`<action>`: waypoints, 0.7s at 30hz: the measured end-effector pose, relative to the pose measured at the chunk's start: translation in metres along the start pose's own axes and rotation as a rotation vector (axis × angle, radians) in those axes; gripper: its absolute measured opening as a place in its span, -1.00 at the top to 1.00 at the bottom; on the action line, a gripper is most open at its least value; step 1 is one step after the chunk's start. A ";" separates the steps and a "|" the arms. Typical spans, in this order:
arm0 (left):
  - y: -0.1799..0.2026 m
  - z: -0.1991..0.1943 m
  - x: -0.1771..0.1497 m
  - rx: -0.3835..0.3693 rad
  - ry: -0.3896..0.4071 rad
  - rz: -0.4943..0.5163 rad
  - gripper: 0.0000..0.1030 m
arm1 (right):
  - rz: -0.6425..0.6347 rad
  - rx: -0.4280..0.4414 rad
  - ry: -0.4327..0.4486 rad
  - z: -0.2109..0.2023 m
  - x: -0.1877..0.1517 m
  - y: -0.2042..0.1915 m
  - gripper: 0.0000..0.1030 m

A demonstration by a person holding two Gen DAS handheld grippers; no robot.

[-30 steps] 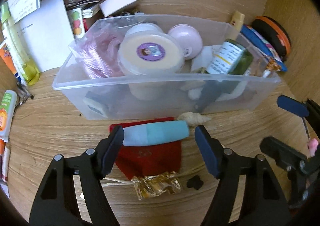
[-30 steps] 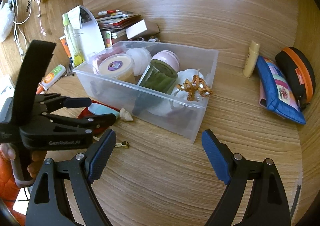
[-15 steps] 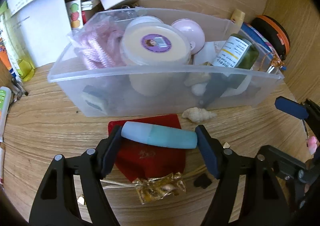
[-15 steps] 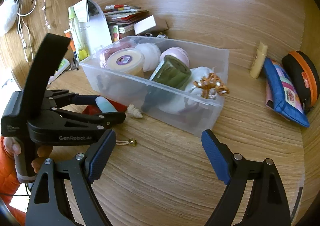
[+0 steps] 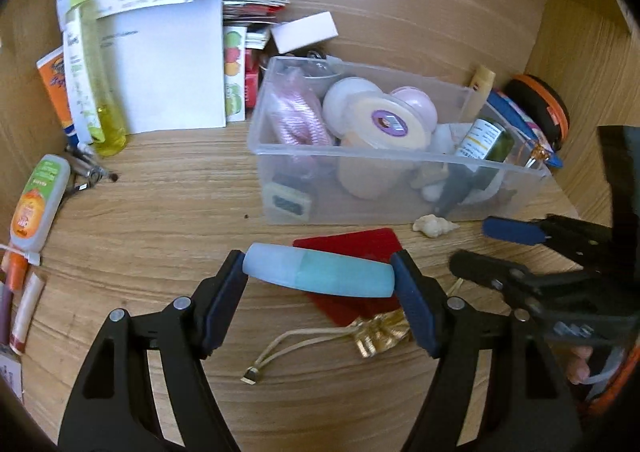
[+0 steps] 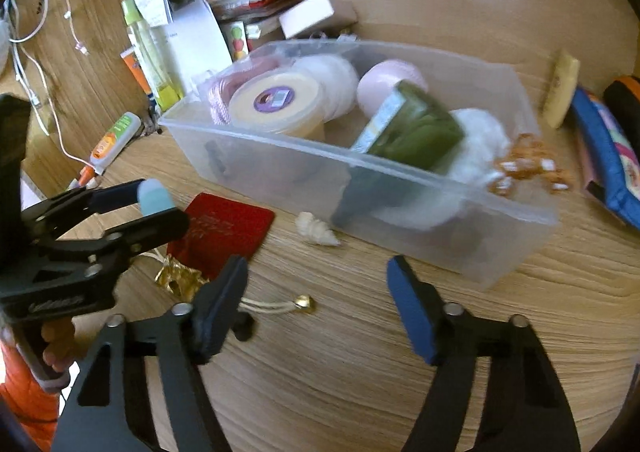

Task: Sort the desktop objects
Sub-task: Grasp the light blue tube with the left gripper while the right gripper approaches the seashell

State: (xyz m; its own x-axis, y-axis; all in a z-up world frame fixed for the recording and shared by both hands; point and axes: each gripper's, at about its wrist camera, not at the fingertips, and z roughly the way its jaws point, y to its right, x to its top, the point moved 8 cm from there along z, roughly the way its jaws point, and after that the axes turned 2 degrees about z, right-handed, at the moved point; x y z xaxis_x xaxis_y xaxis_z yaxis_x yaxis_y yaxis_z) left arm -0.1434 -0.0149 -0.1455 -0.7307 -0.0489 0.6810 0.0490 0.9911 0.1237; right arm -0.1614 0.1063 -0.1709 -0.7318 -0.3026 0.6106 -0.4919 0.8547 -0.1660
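Observation:
My left gripper (image 5: pixel 320 292) is shut on a light blue tube (image 5: pixel 318 270), held end to end between the pads, lifted above the red pouch (image 5: pixel 352 248). The same tube's tip (image 6: pixel 154 196) shows in the right wrist view, in the left gripper (image 6: pixel 132 208). The clear plastic bin (image 5: pixel 400 188) stands behind, holding a cream jar (image 5: pixel 384 124), a pink ball, pink cord and a green bottle (image 5: pixel 486 140). My right gripper (image 6: pixel 316 316) is open and empty over the bare desk in front of the bin (image 6: pixel 400 188).
A small seashell (image 5: pixel 434 225) lies by the bin's front wall. A gold wrapper with a cord (image 5: pixel 376 334) lies by the pouch. Tubes, a spray bottle (image 5: pixel 86 64) and papers stand at left. A blue pouch (image 6: pixel 600 144) and an orange-black case lie at right.
My left gripper closed on the blue tube and lifted it off the red pouch, pulling back and left from the bin. My right gripper moved closer to the bin.

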 end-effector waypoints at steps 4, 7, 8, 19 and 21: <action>-0.009 -0.006 -0.004 -0.020 0.012 -0.012 -0.41 | 0.026 -0.023 -0.032 0.016 0.004 -0.006 0.16; -0.014 -0.012 -0.005 -0.040 0.022 -0.013 -0.41 | 0.041 -0.064 -0.034 0.023 0.007 -0.006 0.18; -0.015 -0.013 -0.005 -0.045 0.026 -0.011 -0.41 | 0.042 -0.072 -0.030 0.025 0.008 -0.007 0.19; -0.010 -0.016 -0.009 -0.095 0.033 0.005 -0.41 | 0.123 -0.171 -0.010 0.032 0.013 -0.003 0.43; -0.009 -0.015 -0.009 -0.096 0.034 0.006 -0.41 | 0.114 -0.185 -0.009 0.032 0.012 -0.003 0.49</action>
State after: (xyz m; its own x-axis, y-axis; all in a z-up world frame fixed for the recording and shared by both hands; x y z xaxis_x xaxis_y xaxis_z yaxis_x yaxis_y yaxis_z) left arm -0.1267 -0.0250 -0.1421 -0.7070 -0.0486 0.7056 0.1199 0.9750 0.1873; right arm -0.1843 0.0865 -0.1878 -0.7822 -0.2030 0.5890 -0.3115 0.9462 -0.0876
